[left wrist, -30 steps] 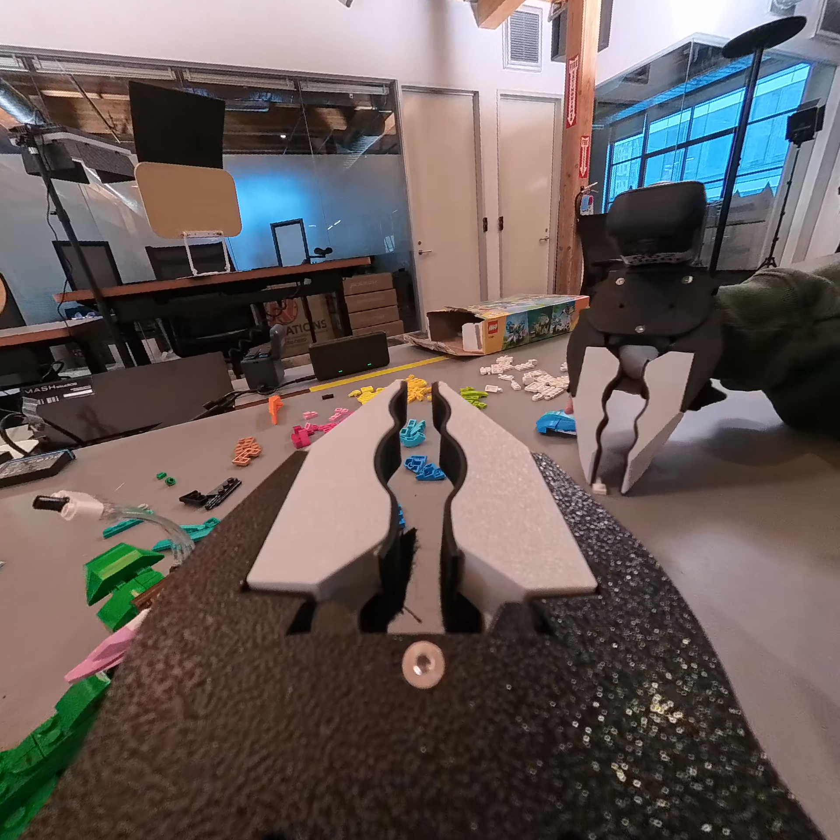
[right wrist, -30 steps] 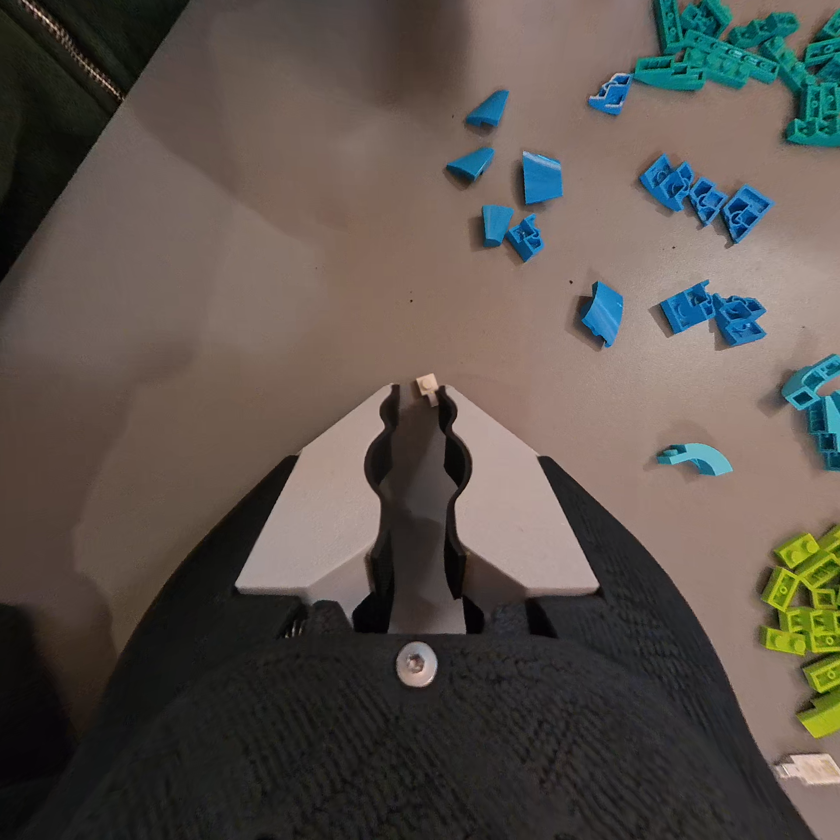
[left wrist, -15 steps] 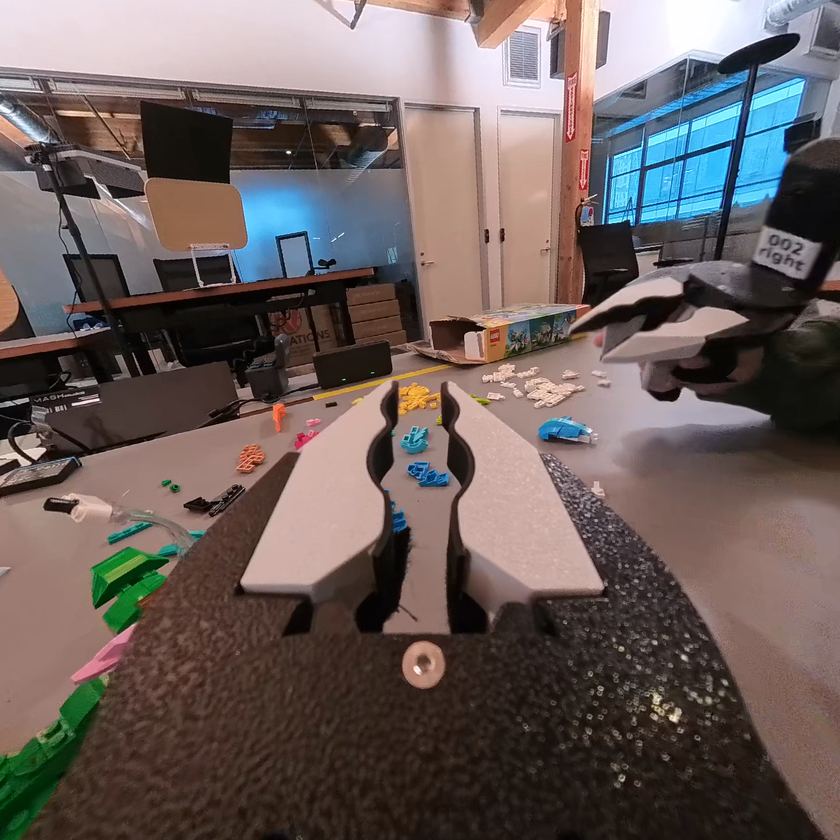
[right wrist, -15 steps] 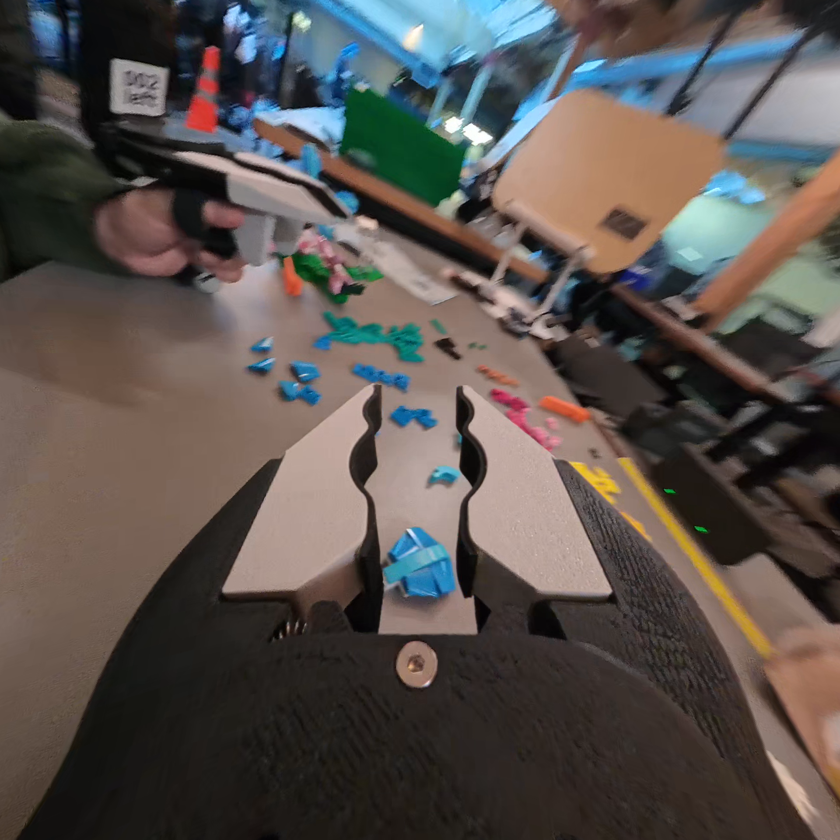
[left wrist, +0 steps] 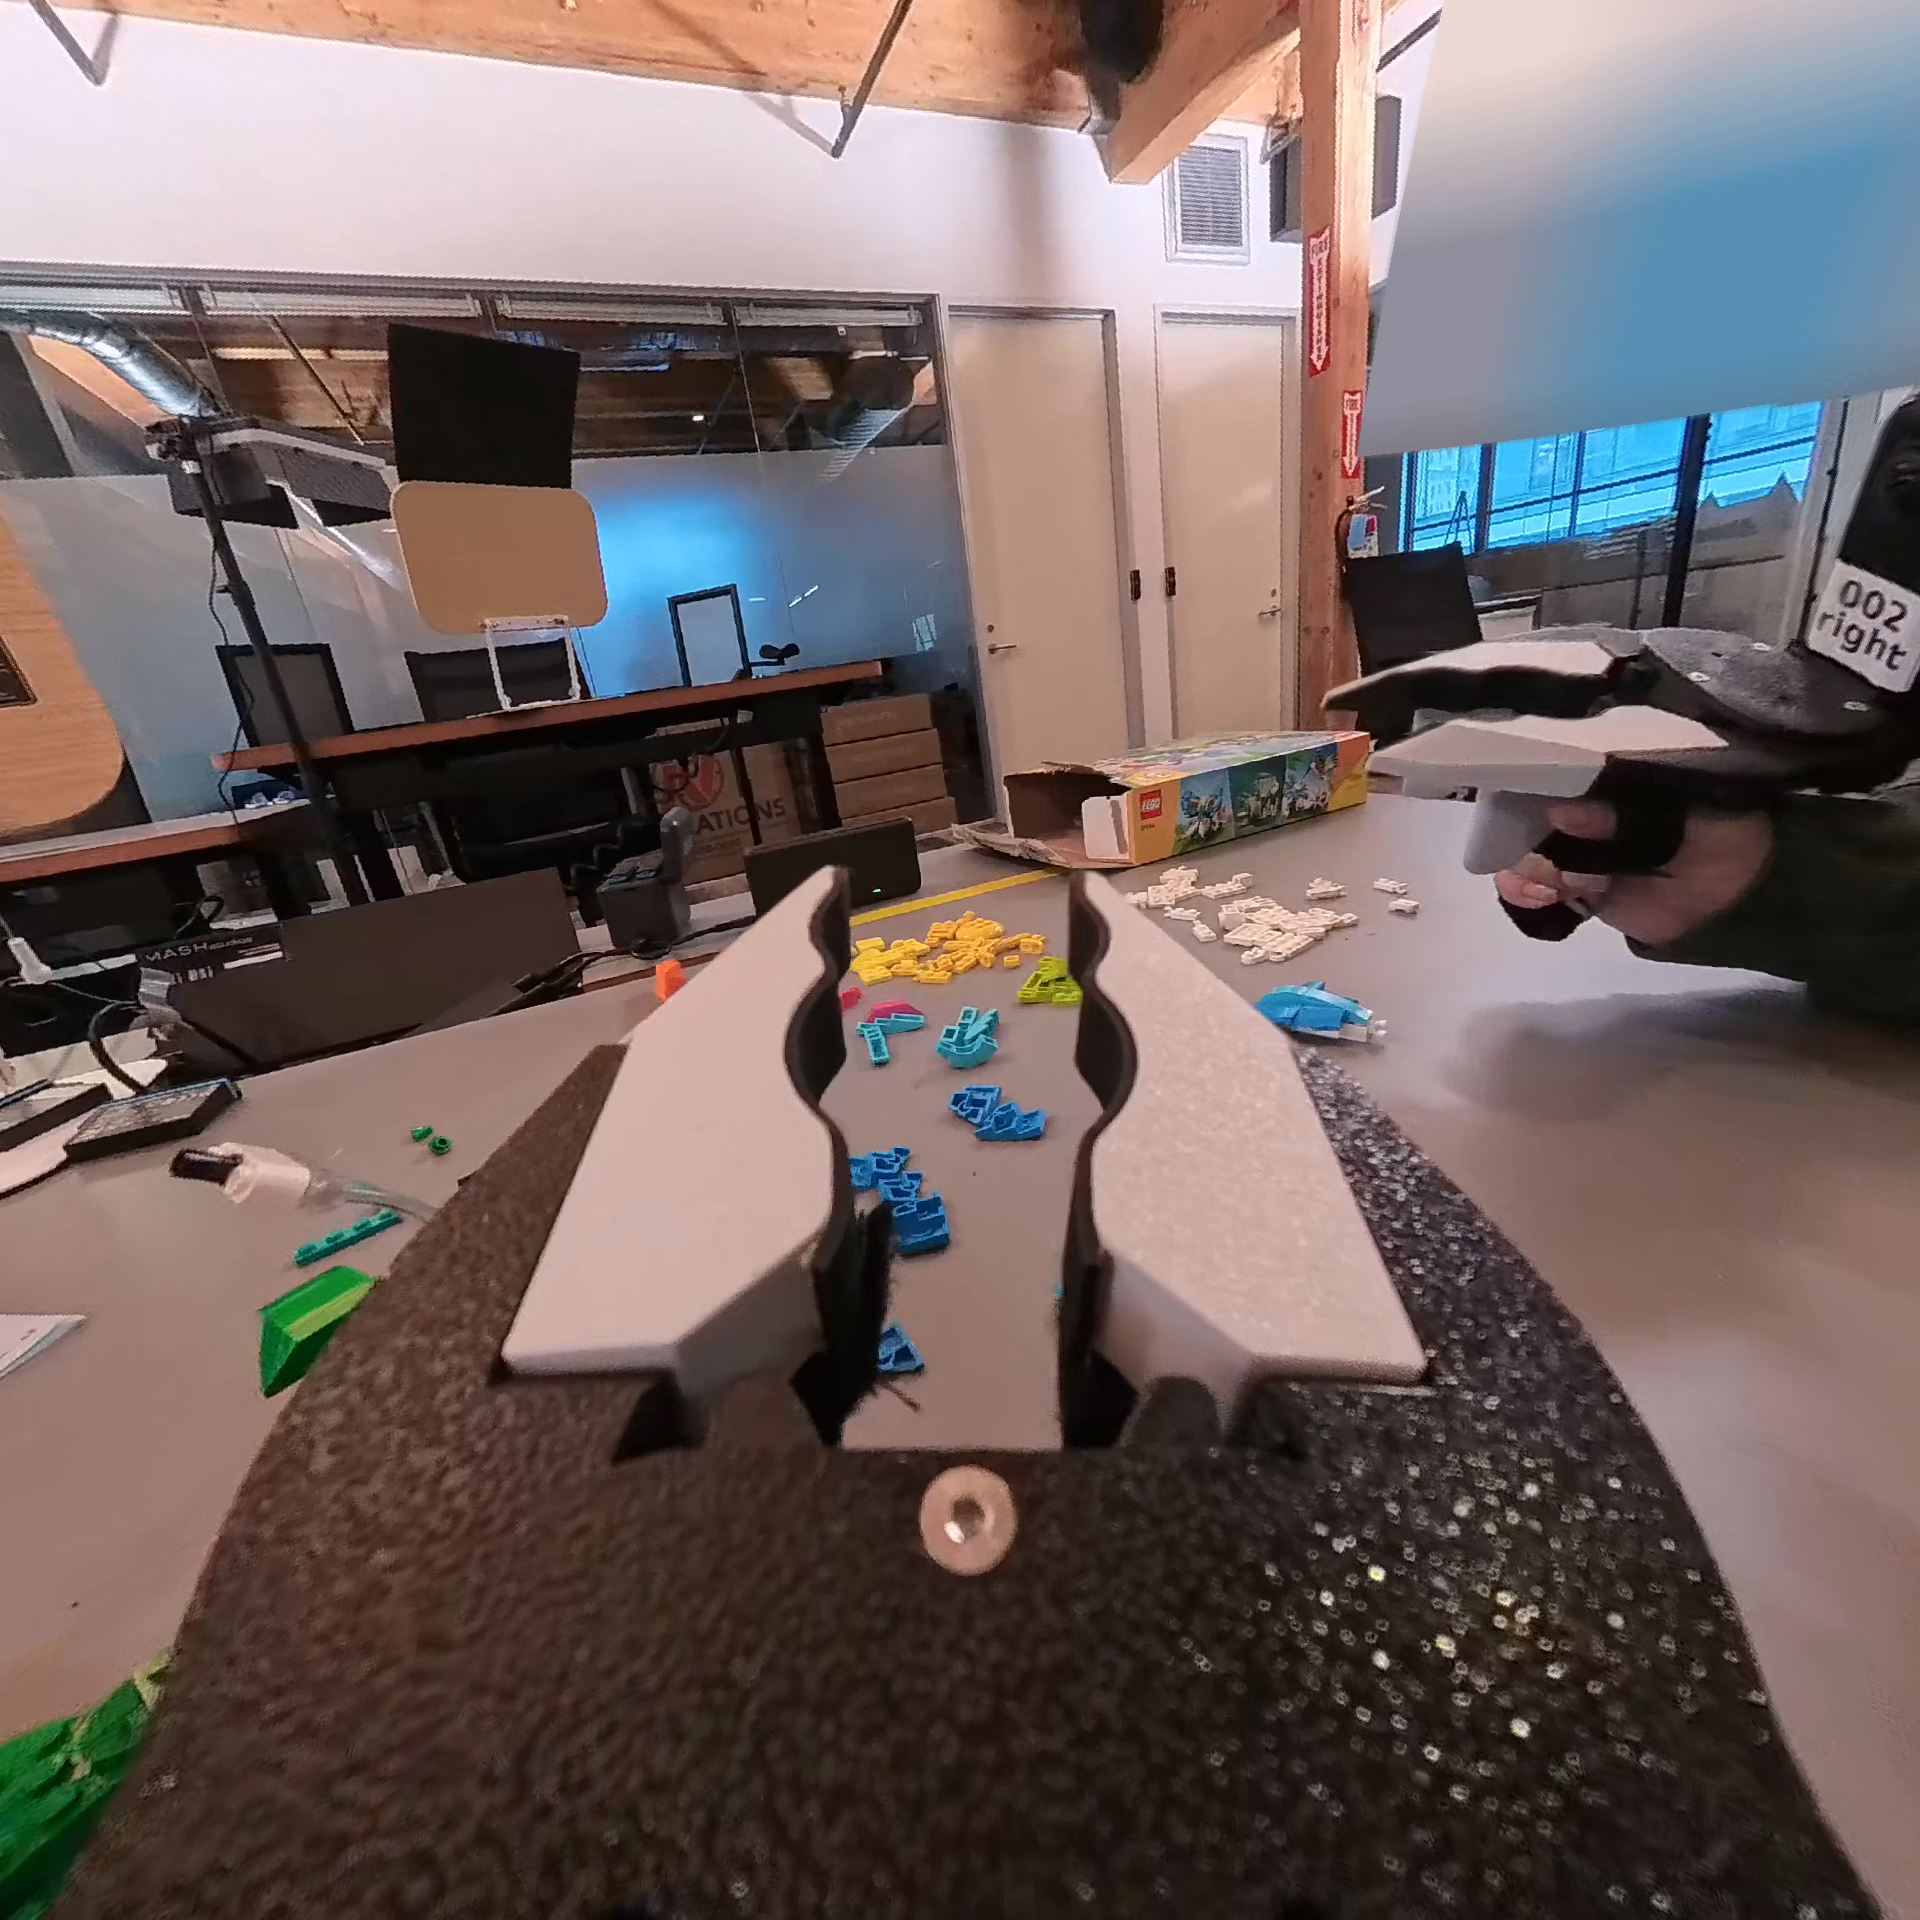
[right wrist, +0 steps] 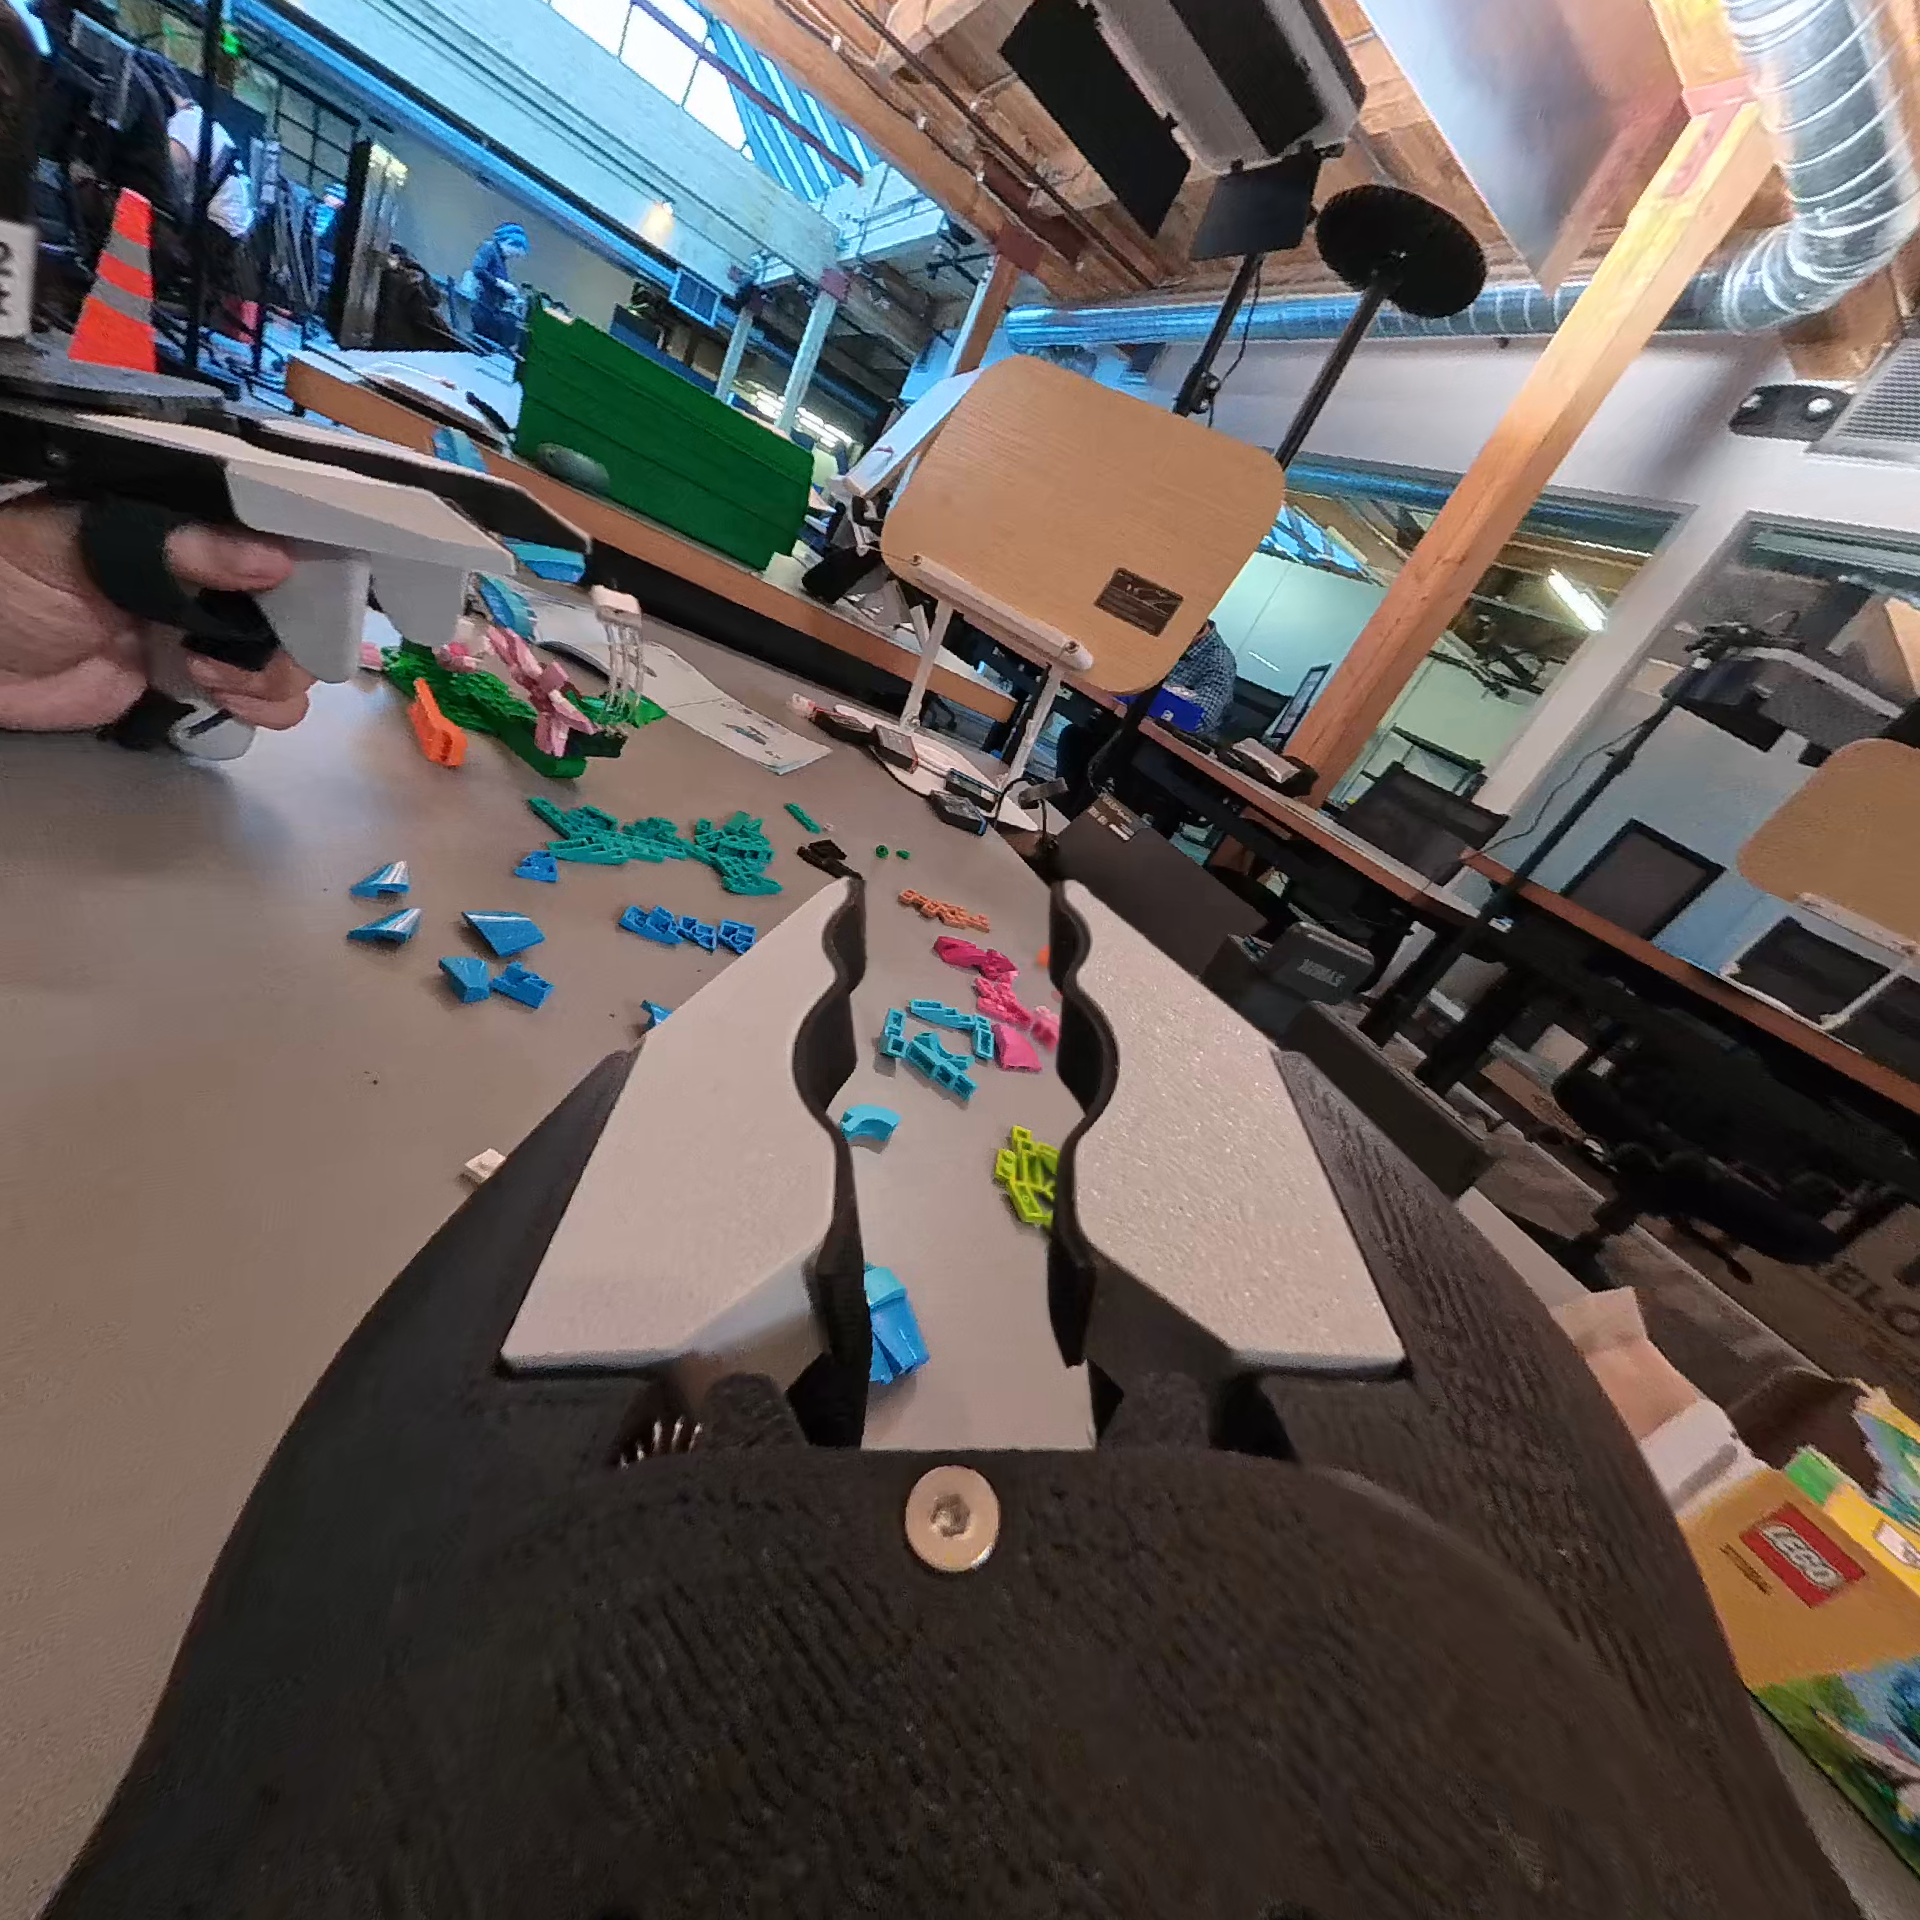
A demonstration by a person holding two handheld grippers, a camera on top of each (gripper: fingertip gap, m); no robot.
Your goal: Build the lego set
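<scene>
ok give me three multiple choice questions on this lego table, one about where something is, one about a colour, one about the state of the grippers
1. Where does the opened set box lie?
A. on the far part of the table, behind the white pieces
B. on the floor
C. on top of the green build

2. What colour is the pile of pieces just ahead of the left gripper's fingertips?
A. red
B. yellow
C. black

3. How do the two grippers stand?
A. both shut on bricks
B. left open, right shut on a brick
C. both open, holding nothing

Answers:
1 A: in the left wrist view the box rests on the grey table beyond the white pieces.
2 B: the pile is bright yellow.
3 C: each wrist view shows a wide gap with only table between the fingers; the right gripper is empty too.
</scene>
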